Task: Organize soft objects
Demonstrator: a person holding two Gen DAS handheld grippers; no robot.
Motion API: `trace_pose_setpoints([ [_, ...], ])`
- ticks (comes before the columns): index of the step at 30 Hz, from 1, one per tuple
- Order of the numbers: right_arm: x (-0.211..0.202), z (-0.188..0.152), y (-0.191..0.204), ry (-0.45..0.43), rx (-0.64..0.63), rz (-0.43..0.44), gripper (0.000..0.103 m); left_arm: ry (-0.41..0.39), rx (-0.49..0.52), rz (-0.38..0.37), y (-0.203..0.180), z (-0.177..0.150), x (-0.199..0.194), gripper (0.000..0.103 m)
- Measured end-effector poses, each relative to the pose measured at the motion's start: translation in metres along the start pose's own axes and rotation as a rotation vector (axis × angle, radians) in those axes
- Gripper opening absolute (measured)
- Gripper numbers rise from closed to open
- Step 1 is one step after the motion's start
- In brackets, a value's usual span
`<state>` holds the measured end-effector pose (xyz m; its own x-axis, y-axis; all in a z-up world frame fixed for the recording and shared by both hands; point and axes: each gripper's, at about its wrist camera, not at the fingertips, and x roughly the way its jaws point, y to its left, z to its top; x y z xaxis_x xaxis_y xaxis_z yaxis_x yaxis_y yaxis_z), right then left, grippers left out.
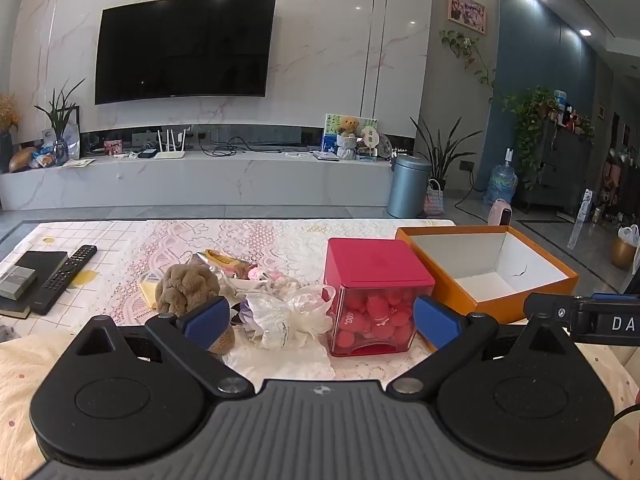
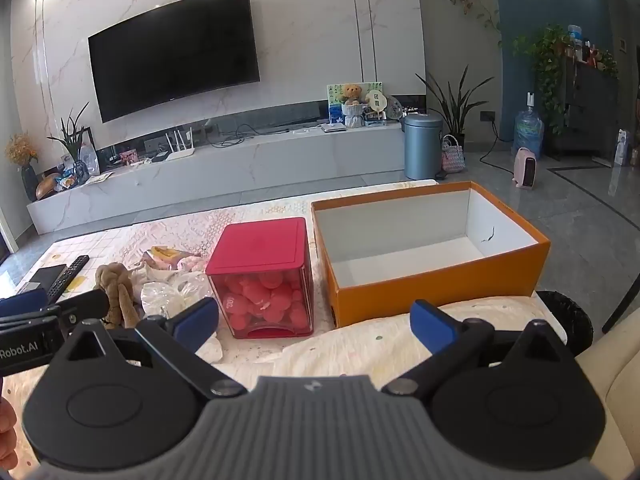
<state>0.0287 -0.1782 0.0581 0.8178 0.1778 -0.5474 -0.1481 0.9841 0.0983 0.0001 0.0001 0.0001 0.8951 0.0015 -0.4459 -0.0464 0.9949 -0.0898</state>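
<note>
At the far left of my desk (image 1: 120, 236) a remote control (image 1: 66, 276) lies by the edge, beside a dark flat box (image 1: 34, 264), well clear of my work. Next comes the heap of soft things: a brown plush toy (image 1: 186, 286), a crinkled clear plastic bag (image 1: 288, 314) and pink bits behind them. My left gripper (image 1: 322, 318) hangs just before this heap, its jaws spread wide with nothing in them; the plush sits right at the left blue pad (image 1: 210, 318), the bag between the pads. To the right of the heap stands a clear box with a red lid (image 1: 374, 258), full of red balls, near the right pad. Further right the orange box (image 2: 436, 284) stands open, white inside, reaching almost to the desk's right edge. My right gripper (image 2: 316, 326) hovers over bare cloth before the gap between those two boxes, jaws equally wide, gripping nothing.
</note>
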Motion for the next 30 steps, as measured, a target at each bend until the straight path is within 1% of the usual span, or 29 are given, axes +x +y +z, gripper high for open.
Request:
trace_pose_setpoints([
  [5,-0.004,-0.001,-0.007,-0.008,0.01,-0.006,0.1,-0.006,0.005,0.0,-0.001,0.0,-0.002,0.103],
  [7,-0.002,0.002,-0.001,0.002,0.0,-0.016,0.1,-0.008,0.006,-0.001,-0.002,0.0,-0.003,0.103],
  [8,-0.002,0.002,0.0,0.002,0.001,-0.017,0.1,0.003,0.001,0.003,0.003,-0.006,0.001,0.103],
  [15,-0.007,-0.001,-0.003,-0.014,0.0,-0.018,0.1,0.005,0.003,0.001,0.003,-0.011,0.001,0.103],
  [16,-0.007,-0.002,-0.003,-0.015,-0.002,-0.02,0.1,0.012,0.0,0.005,0.001,-0.005,0.003,0.103],
  [30,-0.006,-0.004,0.001,-0.001,-0.023,-0.023,0.1,0.025,-0.001,0.004,0.001,-0.005,0.004,0.103],
])
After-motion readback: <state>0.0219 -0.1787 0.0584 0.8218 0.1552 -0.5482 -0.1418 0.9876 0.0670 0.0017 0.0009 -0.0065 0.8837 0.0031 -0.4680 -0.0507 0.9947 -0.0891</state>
